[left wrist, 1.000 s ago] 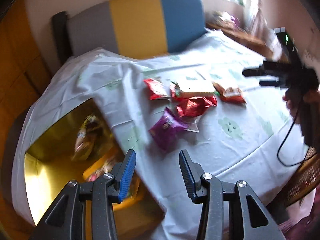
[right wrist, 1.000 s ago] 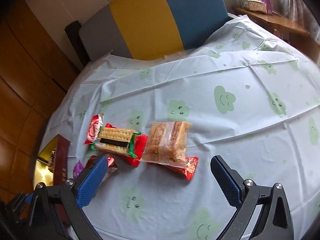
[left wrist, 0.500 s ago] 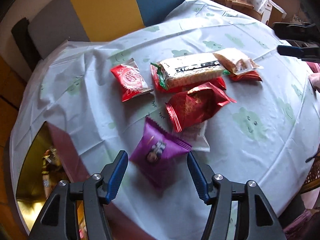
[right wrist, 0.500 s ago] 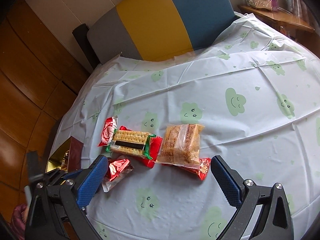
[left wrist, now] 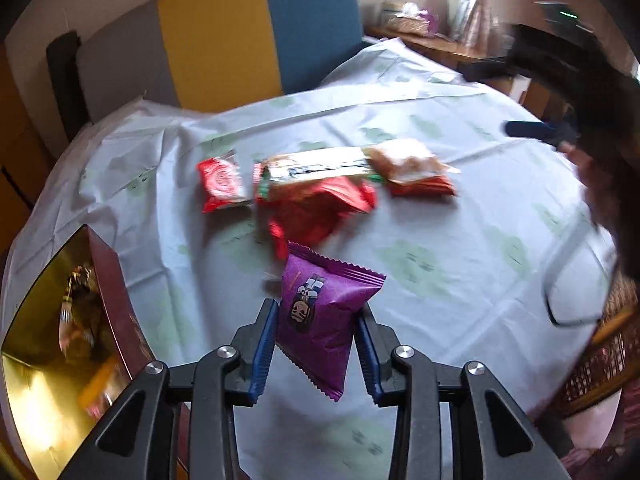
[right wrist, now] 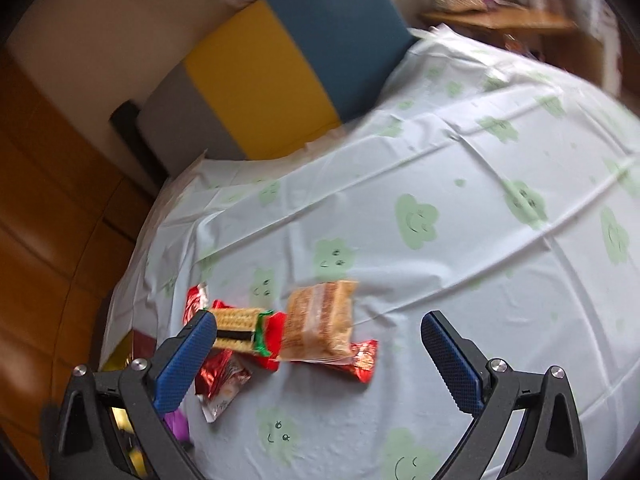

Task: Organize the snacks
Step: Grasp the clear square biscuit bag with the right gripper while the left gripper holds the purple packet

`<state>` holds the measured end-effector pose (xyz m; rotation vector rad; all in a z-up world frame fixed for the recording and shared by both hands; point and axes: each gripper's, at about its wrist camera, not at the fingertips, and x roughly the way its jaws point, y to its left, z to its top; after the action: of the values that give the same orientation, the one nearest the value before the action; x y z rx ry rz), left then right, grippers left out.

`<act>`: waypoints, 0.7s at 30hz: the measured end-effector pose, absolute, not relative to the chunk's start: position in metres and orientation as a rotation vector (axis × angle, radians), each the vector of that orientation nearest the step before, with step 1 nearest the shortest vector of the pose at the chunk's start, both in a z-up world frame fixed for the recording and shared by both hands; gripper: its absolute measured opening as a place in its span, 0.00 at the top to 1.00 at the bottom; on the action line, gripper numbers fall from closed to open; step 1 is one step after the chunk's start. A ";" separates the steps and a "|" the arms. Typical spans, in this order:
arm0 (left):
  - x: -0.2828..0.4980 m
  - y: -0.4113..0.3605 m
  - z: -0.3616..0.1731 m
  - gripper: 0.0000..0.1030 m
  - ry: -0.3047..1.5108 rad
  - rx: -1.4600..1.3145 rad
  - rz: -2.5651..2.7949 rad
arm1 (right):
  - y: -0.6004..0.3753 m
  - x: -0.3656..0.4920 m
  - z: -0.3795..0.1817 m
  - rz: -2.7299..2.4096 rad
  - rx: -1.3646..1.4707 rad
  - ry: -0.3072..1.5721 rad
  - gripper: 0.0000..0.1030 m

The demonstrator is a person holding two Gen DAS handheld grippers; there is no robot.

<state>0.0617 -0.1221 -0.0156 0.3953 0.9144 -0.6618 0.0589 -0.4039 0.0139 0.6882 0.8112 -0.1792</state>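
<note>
A purple snack packet (left wrist: 328,280) stands pinched between the blue pads of my left gripper (left wrist: 317,308), whose jaws are closing on it just above the tablecloth. Beyond it lie a small red packet (left wrist: 222,184), a long cracker pack (left wrist: 316,170), a crinkled red foil bag (left wrist: 316,208) and a clear bag of brown cake (left wrist: 408,164). My right gripper (right wrist: 320,320) hangs open over the cake bag (right wrist: 320,328) and the cracker pack (right wrist: 240,328), holding nothing. The purple packet (right wrist: 176,420) peeks out under its left finger.
A gold-lined box with a maroon wall (left wrist: 116,300) sits at the table's left edge with several snacks inside. A grey, yellow and blue chair back (left wrist: 224,40) stands behind the round table. A black cable (left wrist: 568,280) hangs at the right over a wicker seat (left wrist: 600,360).
My left gripper came from over the box to the purple packet, straddled it with wide jaws, then closed on it. The right gripper drifted and rolled, staying open.
</note>
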 end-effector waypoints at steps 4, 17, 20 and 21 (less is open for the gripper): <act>0.026 -0.126 -0.027 0.63 0.880 0.424 -0.680 | -0.409 0.057 0.006 -0.193 0.723 0.834 0.00; 0.008 -0.131 -0.063 0.61 0.822 0.412 -0.642 | -0.382 0.071 -0.012 -0.200 0.538 0.950 0.16; 0.009 -0.130 -0.063 0.61 0.818 0.402 -0.649 | -0.372 0.081 -0.019 -0.198 0.463 1.002 0.19; 0.008 -0.130 -0.064 0.61 0.817 0.399 -0.650 | -0.368 0.085 -0.021 -0.196 0.441 1.020 0.19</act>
<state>0.0083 -0.1299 -0.0637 0.3992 0.8167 -0.6495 0.0850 -0.3685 -0.0209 0.4411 1.0203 -0.1963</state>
